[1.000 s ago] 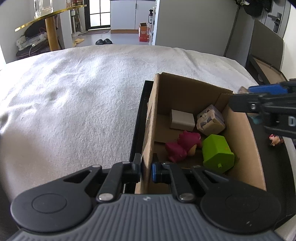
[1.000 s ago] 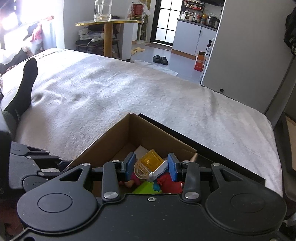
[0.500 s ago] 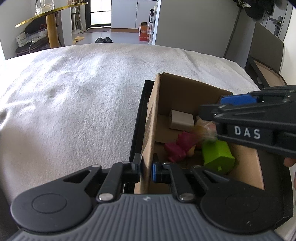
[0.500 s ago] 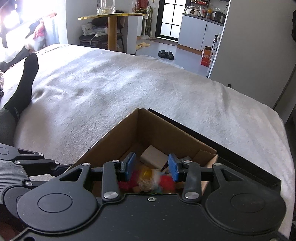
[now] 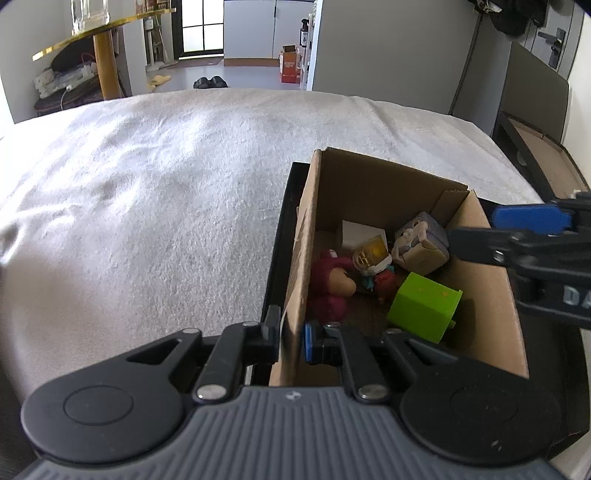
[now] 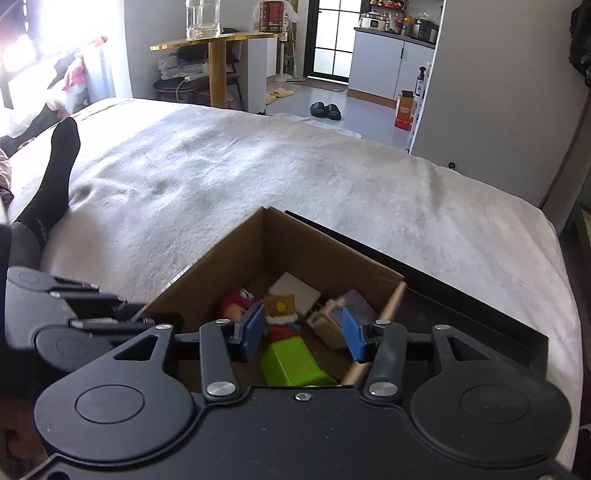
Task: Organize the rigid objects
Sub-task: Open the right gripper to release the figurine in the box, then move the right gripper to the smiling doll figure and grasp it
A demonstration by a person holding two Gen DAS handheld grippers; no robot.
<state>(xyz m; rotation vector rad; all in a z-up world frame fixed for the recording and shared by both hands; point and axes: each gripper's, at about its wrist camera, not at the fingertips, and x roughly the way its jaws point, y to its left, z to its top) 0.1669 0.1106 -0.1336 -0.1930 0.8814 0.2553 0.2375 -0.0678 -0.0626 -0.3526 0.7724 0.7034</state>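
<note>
Clamping box wall, left gripper; right gripper spread, empty

A bed under a pale grey blanket fills the middle of the room. Beyond its far edge stands a gold-topped round table with a clear jar on it. To the table's right, black slippers lie on the grey floor before white cabinets. Bright window light floods in left of the table.
</note>
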